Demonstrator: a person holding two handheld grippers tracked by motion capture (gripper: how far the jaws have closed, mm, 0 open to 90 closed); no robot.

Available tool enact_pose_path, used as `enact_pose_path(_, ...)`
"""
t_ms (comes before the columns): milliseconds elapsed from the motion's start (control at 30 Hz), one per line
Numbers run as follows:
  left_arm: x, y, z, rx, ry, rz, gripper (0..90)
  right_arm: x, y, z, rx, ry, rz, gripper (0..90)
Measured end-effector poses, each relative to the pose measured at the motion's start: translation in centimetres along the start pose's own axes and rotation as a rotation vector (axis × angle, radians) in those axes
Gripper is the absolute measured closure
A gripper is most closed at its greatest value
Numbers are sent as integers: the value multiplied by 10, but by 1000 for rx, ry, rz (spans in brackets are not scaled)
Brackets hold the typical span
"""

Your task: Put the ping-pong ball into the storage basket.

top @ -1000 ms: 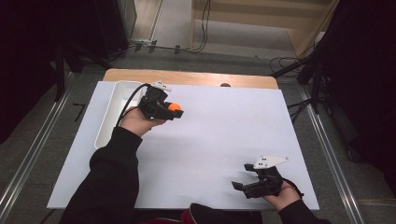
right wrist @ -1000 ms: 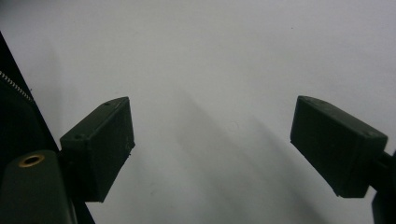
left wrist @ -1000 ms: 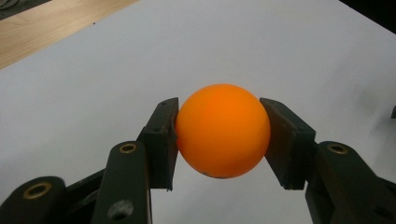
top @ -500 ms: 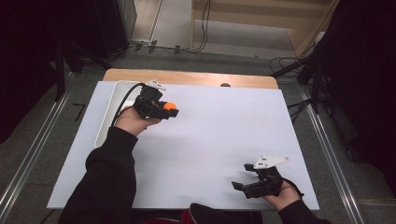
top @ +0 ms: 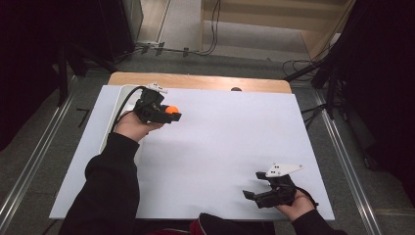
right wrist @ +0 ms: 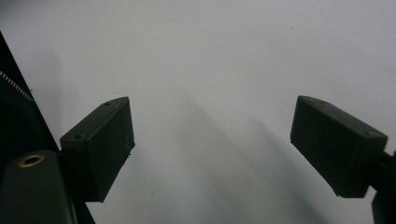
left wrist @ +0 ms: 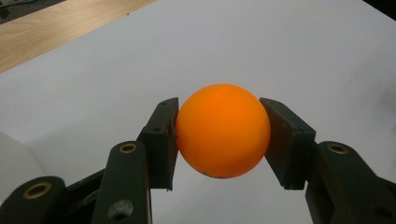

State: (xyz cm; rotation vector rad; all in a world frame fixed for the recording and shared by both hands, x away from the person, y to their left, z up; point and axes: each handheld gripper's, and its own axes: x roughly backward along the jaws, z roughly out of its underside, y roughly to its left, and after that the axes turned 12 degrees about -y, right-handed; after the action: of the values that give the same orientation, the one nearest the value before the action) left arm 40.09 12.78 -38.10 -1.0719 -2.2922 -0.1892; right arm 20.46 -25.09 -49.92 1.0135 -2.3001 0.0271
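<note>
Two grippers work over a white sheet (top: 220,142) on the table. Left gripper (top: 172,113), near the sheet's far-left corner beside a white tray (top: 119,100), clamps an orange ball (left wrist: 222,130) between its jaws, above the sheet. Right gripper (top: 252,188) rests near the near-right edge, jaws spread wide, nothing between. Bare sheet lies between them.
</note>
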Motion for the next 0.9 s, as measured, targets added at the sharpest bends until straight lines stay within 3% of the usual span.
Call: enact_pose_path(900,25,33,5,57,-23,-85,502,0,0,-1,2,-7,7,123)
